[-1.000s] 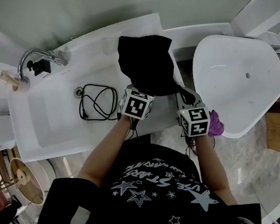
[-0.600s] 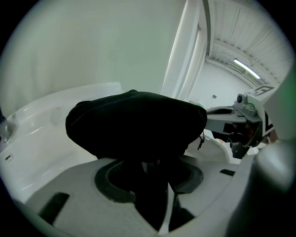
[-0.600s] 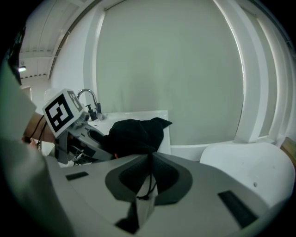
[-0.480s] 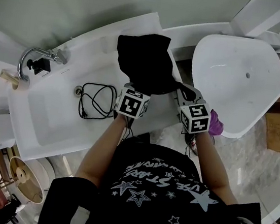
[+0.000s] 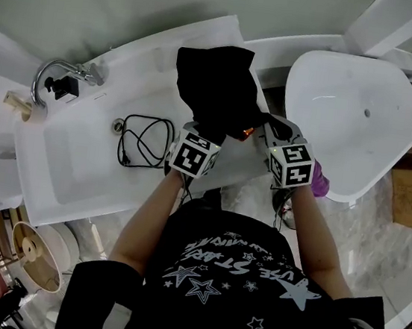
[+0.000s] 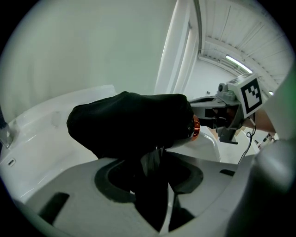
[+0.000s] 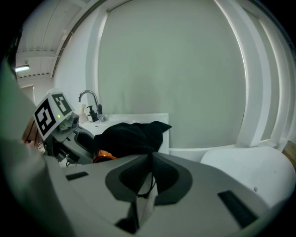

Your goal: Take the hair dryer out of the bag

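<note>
Clamping a fold of the black bag in the left gripper, jaws partway closed on the cloth. Pinching a thin black drawstring in the right gripper, jaws almost together. Just beyond both: hair dryer inside the bulging bag, only an orange rim showing at the mouth.

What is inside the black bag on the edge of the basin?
Only an orange part shows at the mouth of the black bag, probably of the hair dryer. The rest of the inside is covered by the black cloth.
</note>
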`<control>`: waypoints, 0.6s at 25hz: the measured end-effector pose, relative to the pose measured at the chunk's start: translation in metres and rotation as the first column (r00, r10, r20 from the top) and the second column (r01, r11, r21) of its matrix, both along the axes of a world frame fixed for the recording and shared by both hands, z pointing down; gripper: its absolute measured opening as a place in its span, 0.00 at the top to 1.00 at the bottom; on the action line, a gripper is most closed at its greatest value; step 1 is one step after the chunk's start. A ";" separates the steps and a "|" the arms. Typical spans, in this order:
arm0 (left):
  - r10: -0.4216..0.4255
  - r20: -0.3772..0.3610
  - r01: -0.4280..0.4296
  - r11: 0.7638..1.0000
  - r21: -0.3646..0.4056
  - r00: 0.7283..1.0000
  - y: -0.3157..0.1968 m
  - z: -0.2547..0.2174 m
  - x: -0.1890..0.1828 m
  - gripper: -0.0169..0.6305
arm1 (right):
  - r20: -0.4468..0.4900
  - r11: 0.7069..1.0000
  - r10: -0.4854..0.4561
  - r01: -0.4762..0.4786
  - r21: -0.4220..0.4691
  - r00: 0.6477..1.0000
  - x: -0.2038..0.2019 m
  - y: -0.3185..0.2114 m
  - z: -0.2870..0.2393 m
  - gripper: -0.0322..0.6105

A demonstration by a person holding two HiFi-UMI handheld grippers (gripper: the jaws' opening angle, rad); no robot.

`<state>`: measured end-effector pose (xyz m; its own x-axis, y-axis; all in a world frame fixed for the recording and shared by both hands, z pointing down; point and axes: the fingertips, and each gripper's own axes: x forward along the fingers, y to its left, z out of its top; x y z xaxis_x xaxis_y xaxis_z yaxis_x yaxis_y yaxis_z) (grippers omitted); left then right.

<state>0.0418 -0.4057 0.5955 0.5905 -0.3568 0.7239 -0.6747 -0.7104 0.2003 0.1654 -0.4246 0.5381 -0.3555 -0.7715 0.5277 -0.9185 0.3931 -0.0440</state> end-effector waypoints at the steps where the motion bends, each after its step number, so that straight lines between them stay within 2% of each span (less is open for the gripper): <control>1: 0.007 -0.002 -0.007 1.000 0.001 1.000 0.003 -0.001 0.000 0.68 | 0.001 1.000 -0.004 0.004 -0.001 1.000 -0.001 0.001 0.000 0.92; 9: 0.100 -0.027 -0.100 0.995 -0.007 0.995 0.041 -0.014 0.003 0.68 | -0.024 0.999 -0.051 0.052 0.012 0.998 -0.003 0.007 -0.011 0.92; 15: 0.137 -0.037 -0.136 0.990 0.021 0.990 0.067 -0.028 0.007 0.68 | -0.026 0.996 -0.069 0.070 0.056 0.997 -0.010 0.017 -0.022 0.91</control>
<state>0.0492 -0.3392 0.5670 0.6618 -0.2840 0.6938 -0.5633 -0.7991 0.2102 0.1550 -0.4078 0.5165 -0.3971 -0.7742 0.4929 -0.8894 0.4572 0.0016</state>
